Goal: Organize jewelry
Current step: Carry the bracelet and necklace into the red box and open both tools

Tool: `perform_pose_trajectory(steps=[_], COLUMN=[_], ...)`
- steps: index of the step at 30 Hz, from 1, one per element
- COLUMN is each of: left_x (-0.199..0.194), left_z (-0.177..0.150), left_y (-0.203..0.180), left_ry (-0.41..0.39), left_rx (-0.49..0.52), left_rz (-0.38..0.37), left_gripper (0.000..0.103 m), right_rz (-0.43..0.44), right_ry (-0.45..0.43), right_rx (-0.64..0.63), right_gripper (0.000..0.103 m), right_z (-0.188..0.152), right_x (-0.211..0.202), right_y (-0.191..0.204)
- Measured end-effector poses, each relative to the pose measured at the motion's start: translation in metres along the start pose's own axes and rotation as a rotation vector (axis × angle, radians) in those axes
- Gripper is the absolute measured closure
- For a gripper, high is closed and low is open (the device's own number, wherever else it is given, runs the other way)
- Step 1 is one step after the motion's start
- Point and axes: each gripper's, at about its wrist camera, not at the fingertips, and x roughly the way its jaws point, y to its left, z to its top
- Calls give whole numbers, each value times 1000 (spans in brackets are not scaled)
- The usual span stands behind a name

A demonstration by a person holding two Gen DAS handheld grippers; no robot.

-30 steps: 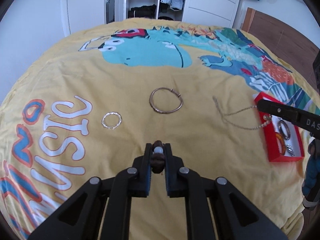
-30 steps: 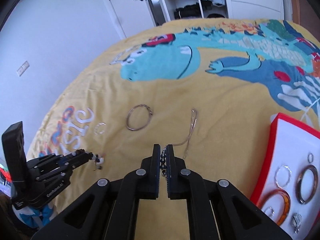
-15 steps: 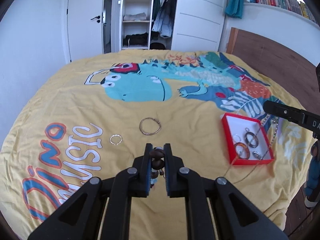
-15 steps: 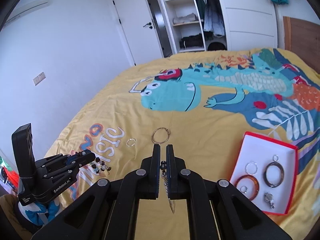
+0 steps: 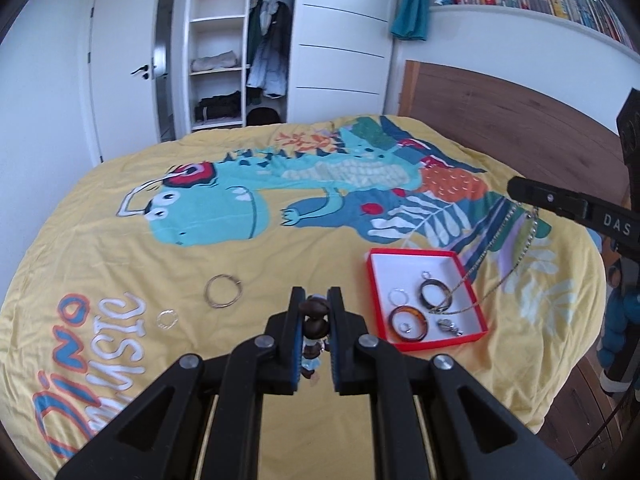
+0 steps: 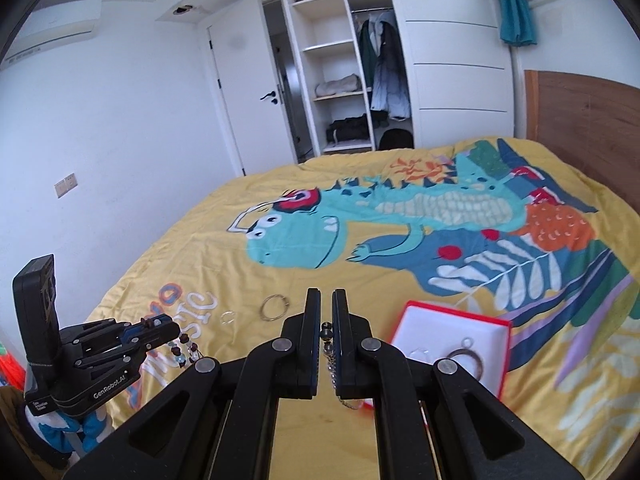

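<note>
Both tongs are up above the yellow dinosaur bedspread [image 5: 120, 248], and both have something in their grip. The left tongs [image 5: 315, 312] are clamped on a beaded bracelet [image 5: 314, 322], dark brown beads pinched right between the tips, with paler blue ones dangling below them; from the right wrist view the same bead string [image 6: 185, 350] hangs off those tongs [image 6: 160, 326] down at the far left. The right tongs [image 6: 326, 312] are squeezed tight on a chain necklace [image 6: 328, 354], a dark bead showing in the narrow slit between the fingers and fine links trailing beneath. In the left wrist view that chain [image 5: 494, 264] drops in two strands from the right tongs [image 5: 520, 192] at the far right, and its lower loop reaches into the red box [image 5: 412, 254], draping over the dark ring inside. The box sits just ahead and to the right of the left tongs, white-lined, holding an amber bangle [image 5: 408, 323], a dark bangle [image 5: 435, 295], a thin silver hoop and a few small pieces I can't make out. Ahead and to the left of the left tongs, a large metal hoop [image 5: 223, 297] lies on the bedspread, and a small silver ring [image 5: 167, 318] rests further left, near the white lettering.
</note>
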Motion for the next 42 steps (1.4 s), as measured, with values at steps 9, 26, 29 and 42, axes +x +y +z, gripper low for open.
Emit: perform_pose_trajectory(steps=[9, 26, 29, 42], left_x=[92, 275, 290, 308], left_z=[25, 1, -14, -42], left_y=[-75, -132, -132, -127], left_ry=[68, 262, 297, 370], left_rx=[79, 76, 71, 86], left_rz=[-84, -105, -100, -57], left_gripper=[93, 93, 93, 89], right_rz=[-75, -142, -144, -124], right_ry=[10, 113, 152, 259], right_rx=[30, 115, 136, 185], right_gripper=[98, 98, 98, 97], right_z=[7, -40, -59, -107], right_x=[29, 148, 163, 186], right_y=[-81, -199, -210, -214])
